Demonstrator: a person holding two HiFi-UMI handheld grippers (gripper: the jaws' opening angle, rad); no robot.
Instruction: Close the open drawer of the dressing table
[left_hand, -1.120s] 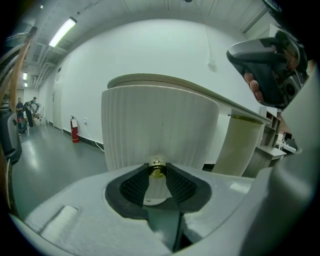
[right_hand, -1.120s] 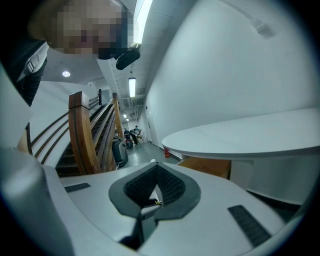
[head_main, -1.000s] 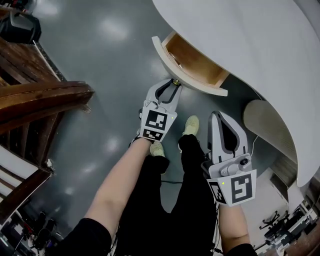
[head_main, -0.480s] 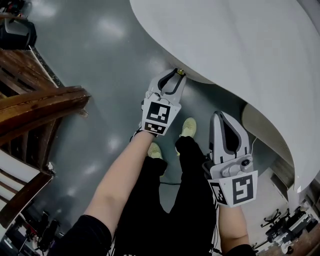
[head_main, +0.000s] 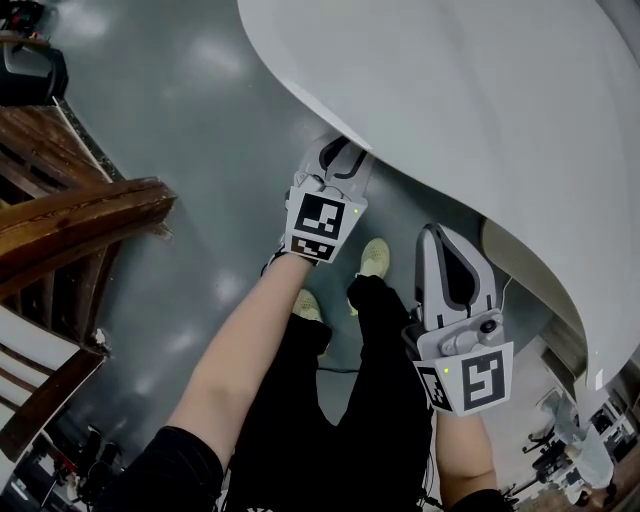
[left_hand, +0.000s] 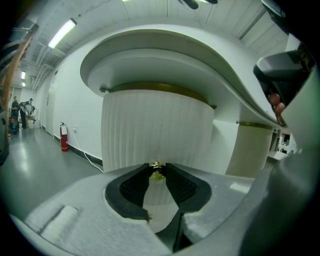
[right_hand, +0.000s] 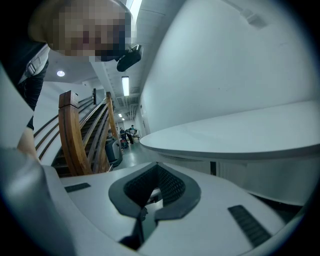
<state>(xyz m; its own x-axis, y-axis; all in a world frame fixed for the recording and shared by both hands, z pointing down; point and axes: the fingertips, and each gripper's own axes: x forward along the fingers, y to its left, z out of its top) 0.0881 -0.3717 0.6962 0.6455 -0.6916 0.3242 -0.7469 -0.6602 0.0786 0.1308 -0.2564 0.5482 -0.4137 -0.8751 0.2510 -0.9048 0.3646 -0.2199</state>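
Glossy grey floor underneath you, a wooden staircase off to your left, and the big curvy white dressing table top filling the upper right of the head view.

Your left gripper is reaching forward with its tips right under the edge of that top. In the left gripper view you can see why: the jaws are pinched onto the little brass knob, which sits right between the tips. That knob is on the drawer, the ribbed cream front with a gold band along its upper edge. From the head view the drawer is tucked in under the top, so only the gripper view shows its face. There's a second ribbed column further right, and a red fire extinguisher against the wall down the hallway.

Your right gripper hangs low by your right leg, apart from the table, pointing forward. Its jaws are closed together with nothing in them.
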